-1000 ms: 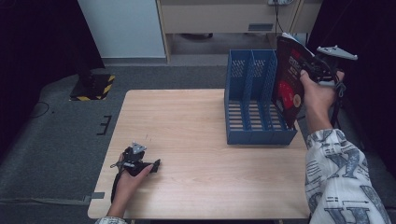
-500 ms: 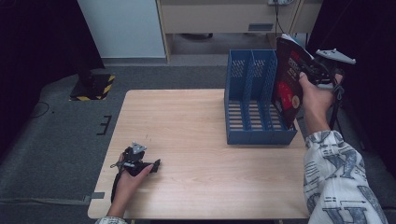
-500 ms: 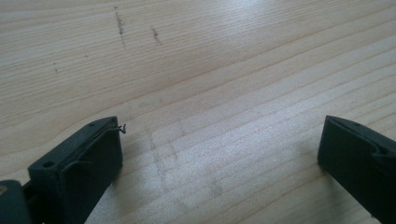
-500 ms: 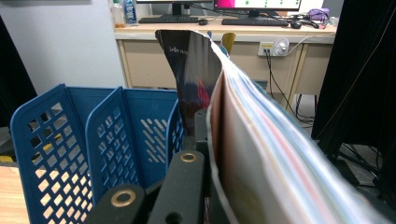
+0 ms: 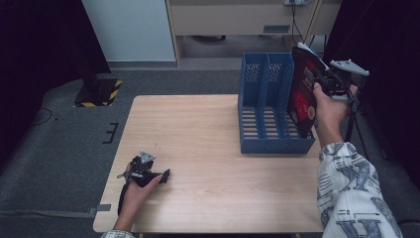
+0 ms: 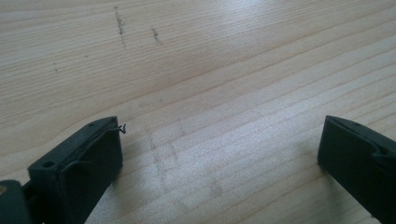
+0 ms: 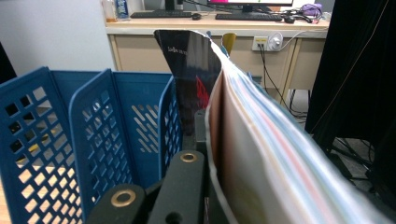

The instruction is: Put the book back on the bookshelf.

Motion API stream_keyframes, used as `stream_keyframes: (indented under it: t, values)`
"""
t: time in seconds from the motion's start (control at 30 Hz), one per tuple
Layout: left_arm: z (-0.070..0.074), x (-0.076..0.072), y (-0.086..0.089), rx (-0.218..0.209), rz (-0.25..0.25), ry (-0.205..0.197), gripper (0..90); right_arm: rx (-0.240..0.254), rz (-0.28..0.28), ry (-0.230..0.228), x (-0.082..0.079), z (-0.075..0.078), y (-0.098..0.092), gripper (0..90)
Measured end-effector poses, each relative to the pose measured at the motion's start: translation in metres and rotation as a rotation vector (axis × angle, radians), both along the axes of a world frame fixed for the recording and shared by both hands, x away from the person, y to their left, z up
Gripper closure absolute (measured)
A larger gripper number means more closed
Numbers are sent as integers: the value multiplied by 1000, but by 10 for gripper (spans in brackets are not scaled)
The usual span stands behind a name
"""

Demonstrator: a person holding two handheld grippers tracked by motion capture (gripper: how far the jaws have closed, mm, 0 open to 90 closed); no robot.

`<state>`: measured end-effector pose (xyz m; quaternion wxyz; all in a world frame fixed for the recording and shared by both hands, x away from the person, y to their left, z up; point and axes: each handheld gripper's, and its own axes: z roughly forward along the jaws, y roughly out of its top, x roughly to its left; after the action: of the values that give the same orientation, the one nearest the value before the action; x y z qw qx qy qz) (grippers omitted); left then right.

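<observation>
A blue three-slot file rack [image 5: 270, 106] stands at the table's far right. My right gripper [image 5: 323, 82] is shut on a magazine [image 5: 303, 91] with a dark red-and-black cover, held upright over the rack's rightmost slot, its lower edge inside that slot. In the right gripper view the magazine [image 7: 243, 126] curves past the jaw beside the rack's perforated walls [image 7: 93, 135]. My left gripper [image 5: 154, 174] lies on the table near the front left corner, jaws open. Its two fingers [image 6: 79, 168] rest on bare wood with nothing between them.
The wooden table [image 5: 198, 139] has free surface between the left gripper and the rack. A desk [image 7: 187, 28] with a keyboard and monitor stands behind the table. Black curtains hang at both sides. A yellow-and-black striped floor marking [image 5: 101, 91] lies to the left.
The right hand has shifted slightly with the magazine over the rack's right slot. The left gripper has not moved.
</observation>
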<state>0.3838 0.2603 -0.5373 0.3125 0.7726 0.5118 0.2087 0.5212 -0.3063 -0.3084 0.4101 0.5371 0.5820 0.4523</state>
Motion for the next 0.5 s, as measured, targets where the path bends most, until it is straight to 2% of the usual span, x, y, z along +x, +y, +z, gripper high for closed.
stream_keyframes:
  t: [0.1, 0.5]
  values:
    - [0, 0, 0, 0, 0, 0, 0, -15, 5, 1, 2, -7, 3, 871]
    - [0, 0, 0, 0, 0, 0, 0, -3, -5, 4, 6, -23, 5, 871]
